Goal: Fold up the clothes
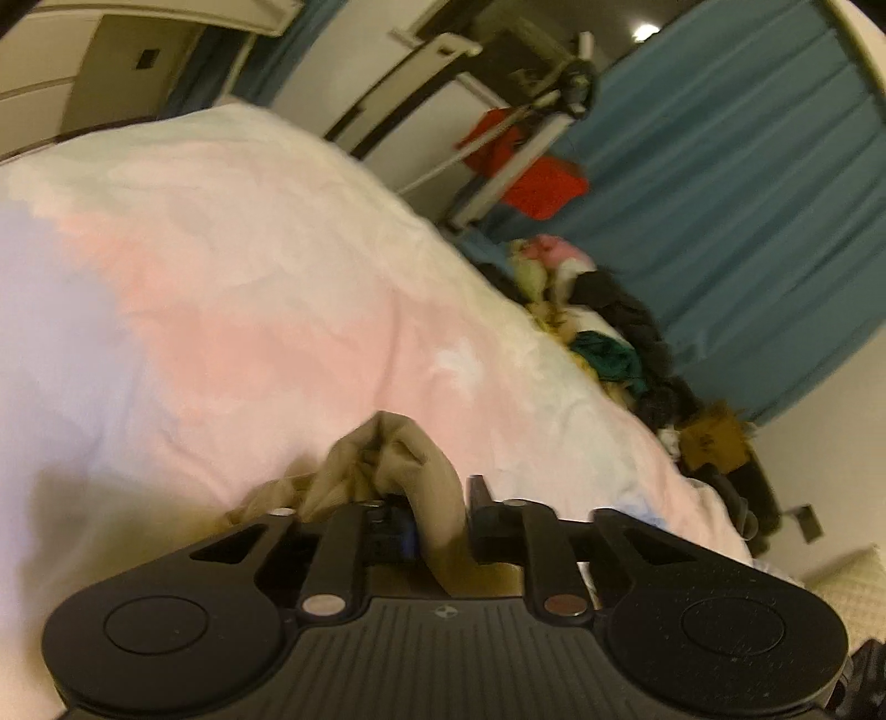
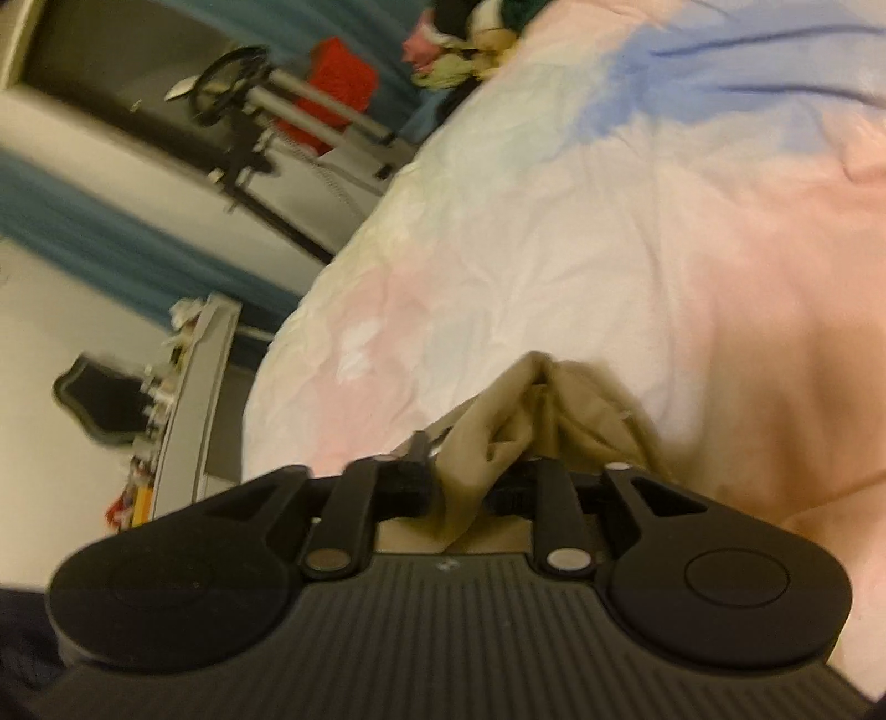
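A beige garment [image 1: 387, 459] lies bunched on the pastel pink, white and blue bed cover [image 1: 221, 277]. My left gripper [image 1: 429, 498] sits at its near edge, jaws parted, with a fold of the cloth draped loosely between the fingers. In the right wrist view the same beige garment [image 2: 554, 410] rises in a crumpled ridge on the bed cover [image 2: 609, 221]. My right gripper [image 2: 470, 476] is also parted, with cloth lying between its fingers and hiding the right fingertip. Neither pair of pads visibly presses the fabric.
A heap of mixed clothes [image 1: 603, 321] [image 2: 470, 33] lies at the bed's far edge. Behind it hang a blue curtain [image 1: 747, 194] and a metal stand with red cloth [image 1: 531, 166] [image 2: 332, 88]. A cluttered grey shelf [image 2: 194, 387] stands beside the bed.
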Demonstrator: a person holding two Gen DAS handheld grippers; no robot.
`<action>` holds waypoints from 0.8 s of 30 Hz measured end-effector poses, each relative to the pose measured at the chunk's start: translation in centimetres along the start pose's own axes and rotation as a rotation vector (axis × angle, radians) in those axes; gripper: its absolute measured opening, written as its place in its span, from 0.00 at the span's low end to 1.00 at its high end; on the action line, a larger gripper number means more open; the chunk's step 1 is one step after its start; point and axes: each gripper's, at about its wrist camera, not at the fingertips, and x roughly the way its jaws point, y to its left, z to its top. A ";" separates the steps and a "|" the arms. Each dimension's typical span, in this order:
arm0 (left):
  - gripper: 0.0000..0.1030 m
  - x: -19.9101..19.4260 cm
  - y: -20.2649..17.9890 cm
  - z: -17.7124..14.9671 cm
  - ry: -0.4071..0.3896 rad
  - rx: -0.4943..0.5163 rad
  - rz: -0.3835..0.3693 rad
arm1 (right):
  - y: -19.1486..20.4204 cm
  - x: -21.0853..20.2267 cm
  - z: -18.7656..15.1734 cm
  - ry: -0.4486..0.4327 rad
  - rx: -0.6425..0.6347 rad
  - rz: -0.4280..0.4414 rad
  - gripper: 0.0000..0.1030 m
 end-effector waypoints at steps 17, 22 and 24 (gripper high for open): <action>0.84 -4.3 -4.7 -2.5 -0.142 0.379 -0.002 | 6.1 -4.8 -4.1 -0.074 -0.369 0.118 0.67; 0.84 -1.4 -4.4 -2.6 -0.065 0.451 0.047 | 5.4 -1.9 -3.4 -0.064 -0.485 -0.003 0.54; 0.83 0.5 -4.0 -3.2 -0.010 0.481 0.099 | 4.4 0.5 -2.8 -0.035 -0.493 -0.082 0.54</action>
